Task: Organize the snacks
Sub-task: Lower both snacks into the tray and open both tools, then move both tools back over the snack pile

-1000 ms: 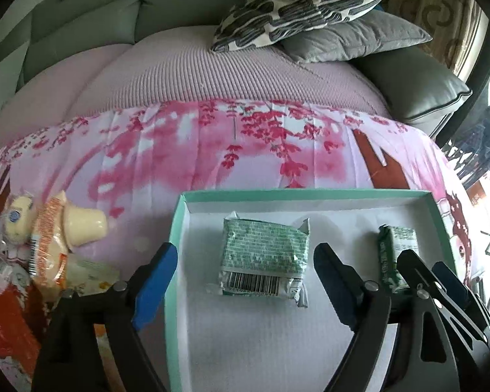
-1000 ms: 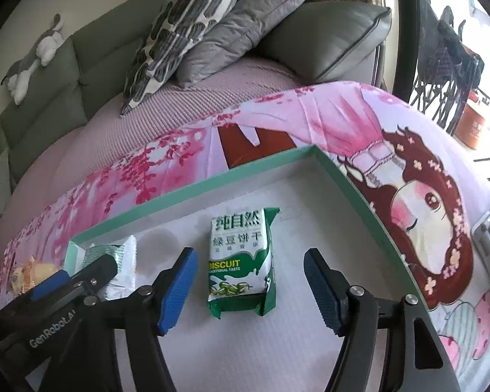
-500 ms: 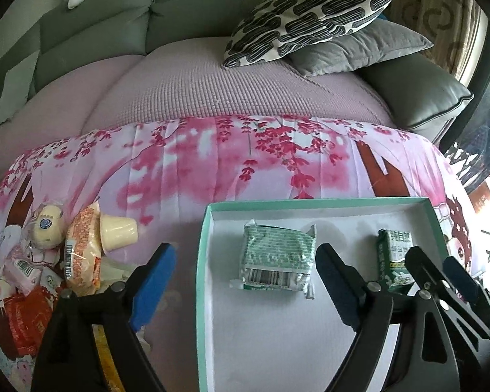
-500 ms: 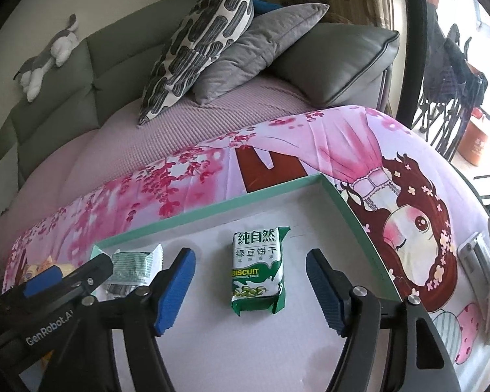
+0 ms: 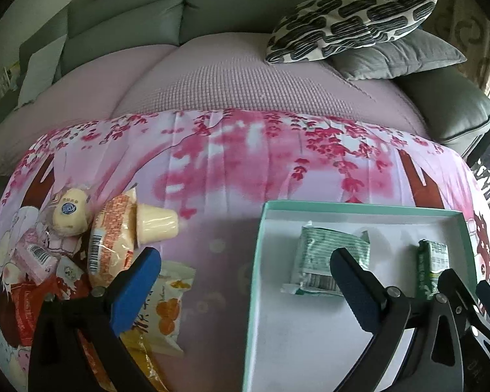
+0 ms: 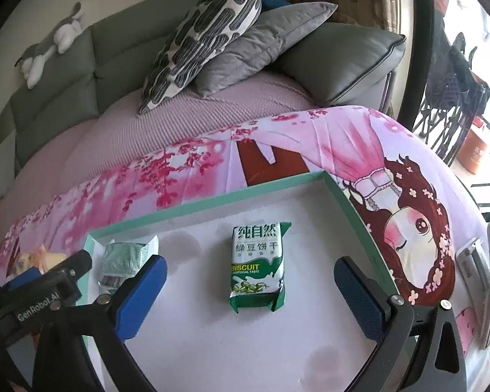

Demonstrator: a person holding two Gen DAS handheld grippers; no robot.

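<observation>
From the left wrist view, the left tongs (image 5: 245,281) stand wide with nothing between the blue pads, hovering over the pink blossom-print cloth (image 5: 232,163) and the left rim of the teal-edged tray (image 5: 256,248). Inside the tray lies a pale green wrapped packet (image 5: 326,261), barcode end toward the camera, and well to its right a green biscuit pack (image 5: 436,261), partly hidden by the right tongs (image 5: 473,294). Left of the tray a heap of snacks sits on the cloth: a cream jelly cup (image 5: 155,223), an orange-speckled bag (image 5: 111,235), a round yellow cake (image 5: 69,210) and a yellow pouch (image 5: 166,310)

From the right wrist view, the right tongs (image 6: 250,289) are also wide and empty, with the biscuit pack (image 6: 257,266) lying flat on the tray floor between the pads, touching neither. The pale green wrapped packet (image 6: 122,258) rests near the tray's (image 6: 212,201) far left corner, beside the left tongs (image 6: 49,277)
</observation>
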